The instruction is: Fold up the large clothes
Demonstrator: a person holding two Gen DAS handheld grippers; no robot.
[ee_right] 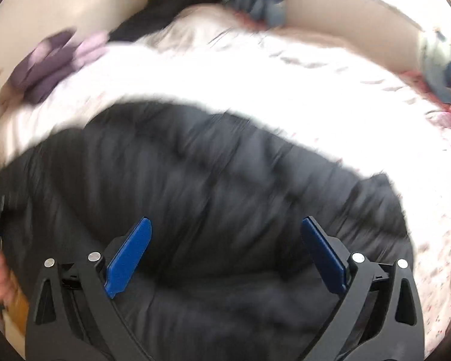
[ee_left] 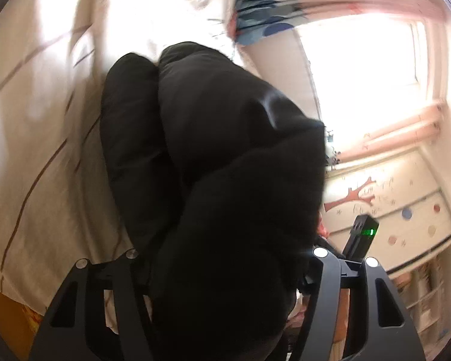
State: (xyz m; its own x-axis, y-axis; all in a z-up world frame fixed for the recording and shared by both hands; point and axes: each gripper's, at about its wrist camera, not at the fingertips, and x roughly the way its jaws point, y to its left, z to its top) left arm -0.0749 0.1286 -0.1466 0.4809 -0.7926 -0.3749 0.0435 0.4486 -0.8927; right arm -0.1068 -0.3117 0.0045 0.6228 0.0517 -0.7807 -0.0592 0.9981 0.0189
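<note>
Two grippers work one black padded garment (ee_right: 213, 180), a bulky coat or jacket that lies on a pale bed (ee_right: 255, 84) and fills the lower centre of both views. The right gripper (ee_right: 225, 252) hovers over the quilted fabric with its jaws spread wide, the blue fingers (ee_right: 129, 255) apart and clamping nothing. In the left wrist view the left gripper (ee_left: 222, 258) has dark cloth bunched up between its arms at the bottom of the frame; the jaws seem to grasp the garment, yet the cloth hides the fingertips, so I cannot tell for certain. The risk, as I judge it, is slippery, puffy padding: a pinch on the outer layer only could slide free, or the fold could spring back and land crooked. Both views are smeared by motion, so seams, sleeves and collar are hard to make out. The garment's lower edge is cut off, and the purple items (ee_right: 51, 63) at upper left stay unidentifiable.
</note>
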